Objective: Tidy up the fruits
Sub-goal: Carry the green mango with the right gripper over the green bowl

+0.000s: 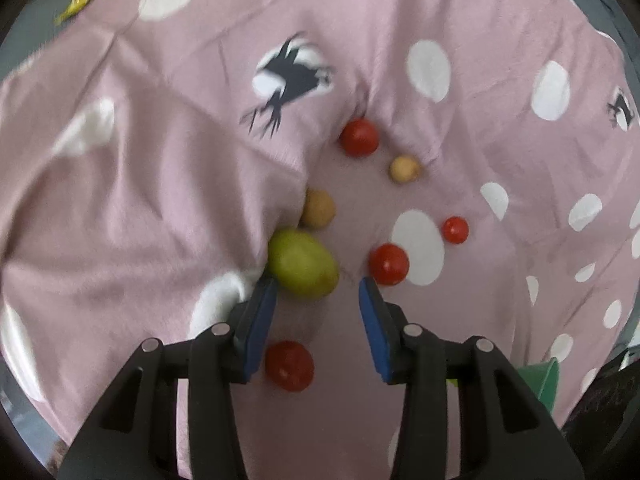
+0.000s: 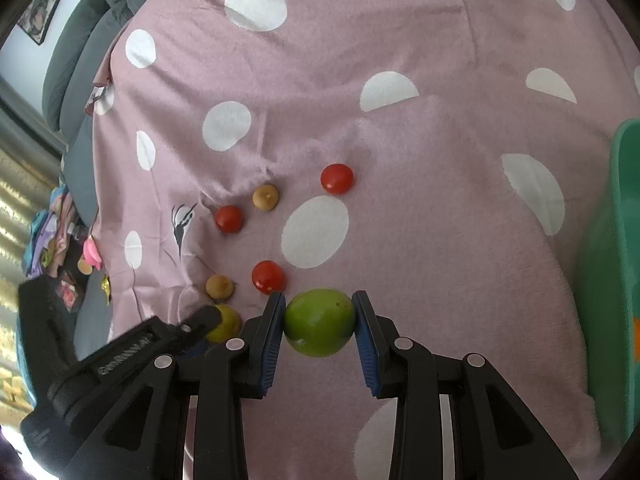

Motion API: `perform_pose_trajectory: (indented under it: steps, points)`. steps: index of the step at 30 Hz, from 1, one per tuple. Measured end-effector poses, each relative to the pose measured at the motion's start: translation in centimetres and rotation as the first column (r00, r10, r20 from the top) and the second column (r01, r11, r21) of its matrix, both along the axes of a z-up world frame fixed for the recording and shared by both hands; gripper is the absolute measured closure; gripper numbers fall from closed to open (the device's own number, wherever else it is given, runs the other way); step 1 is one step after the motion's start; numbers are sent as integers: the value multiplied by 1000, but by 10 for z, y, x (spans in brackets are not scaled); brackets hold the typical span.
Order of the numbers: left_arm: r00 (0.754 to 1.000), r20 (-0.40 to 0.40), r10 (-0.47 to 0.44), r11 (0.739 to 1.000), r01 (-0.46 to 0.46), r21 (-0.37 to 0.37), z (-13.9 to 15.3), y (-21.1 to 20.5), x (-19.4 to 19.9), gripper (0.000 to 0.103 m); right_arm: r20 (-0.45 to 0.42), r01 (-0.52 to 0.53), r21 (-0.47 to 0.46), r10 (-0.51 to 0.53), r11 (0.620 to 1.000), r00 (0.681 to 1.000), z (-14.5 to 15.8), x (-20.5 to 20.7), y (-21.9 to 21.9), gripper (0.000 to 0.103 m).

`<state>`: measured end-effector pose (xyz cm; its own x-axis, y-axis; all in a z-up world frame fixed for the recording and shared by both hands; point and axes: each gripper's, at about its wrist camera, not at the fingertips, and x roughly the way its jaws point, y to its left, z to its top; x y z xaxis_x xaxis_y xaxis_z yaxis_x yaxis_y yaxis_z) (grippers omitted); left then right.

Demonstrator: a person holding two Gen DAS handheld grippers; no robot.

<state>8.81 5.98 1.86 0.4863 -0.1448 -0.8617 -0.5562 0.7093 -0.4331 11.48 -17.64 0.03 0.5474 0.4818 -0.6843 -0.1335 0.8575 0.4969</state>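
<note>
My right gripper (image 2: pixel 319 322) is shut on a green fruit (image 2: pixel 320 322), held over the pink dotted cloth (image 2: pixel 400 160). My left gripper (image 1: pixel 318 288) is open, just behind another green fruit (image 1: pixel 303 263) that lies off its left fingertip; it also shows in the right wrist view (image 2: pixel 192 330), over that fruit (image 2: pixel 226 322). Red tomatoes (image 1: pixel 359 137) (image 1: pixel 388 264) (image 1: pixel 455 229) (image 1: pixel 289 365) and two tan fruits (image 1: pixel 319 208) (image 1: pixel 405 168) lie scattered on the cloth. In the right wrist view, tomatoes (image 2: pixel 337 178) (image 2: pixel 229 219) (image 2: pixel 268 276) and tan fruits (image 2: pixel 265 197) (image 2: pixel 219 287) lie ahead.
A green bowl (image 2: pixel 612 280) stands at the right edge, with something orange inside; its corner shows in the left wrist view (image 1: pixel 540 380). Grey cushions (image 2: pixel 80 52) and small clutter (image 2: pixel 60 240) lie to the left beyond the cloth. The cloth has folds.
</note>
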Motion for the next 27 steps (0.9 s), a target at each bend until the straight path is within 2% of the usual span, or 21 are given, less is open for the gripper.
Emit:
perform_pose_trajectory:
  steps: [2,4,9,14,19,25,27]
  points:
    - [1000,-10,7,1000,-7,-9,-4,-1,4,61,0,-4,-2,4,1000,1000,0,0,0,67]
    - [999,-8,36,999,-36,14,-6,1,6,63,-3,-7,-2,7,1000,1000,-1,1,1,67]
    - [994,36,102,995,-102,5,-5,2,6,62,-10,-15,-11,15,1000,1000,-2,2,2,67]
    - [987,46,156,983,-159,92,-4,-8,13,63,-3,-19,-7,19,1000,1000,-1,1,1,67]
    - [990,21,142,973,-143,181,-7,-20,27,68,-13,-6,1,6,1000,1000,-4,4,-3,67]
    - [991,45,127,985,-131,115,-6,-9,17,68,-14,6,14,-6,1000,1000,-3,5,-7,67]
    - [992,53,113,986,-119,114,-3,-8,10,68,-10,4,23,-4,1000,1000,-2,5,-8,67]
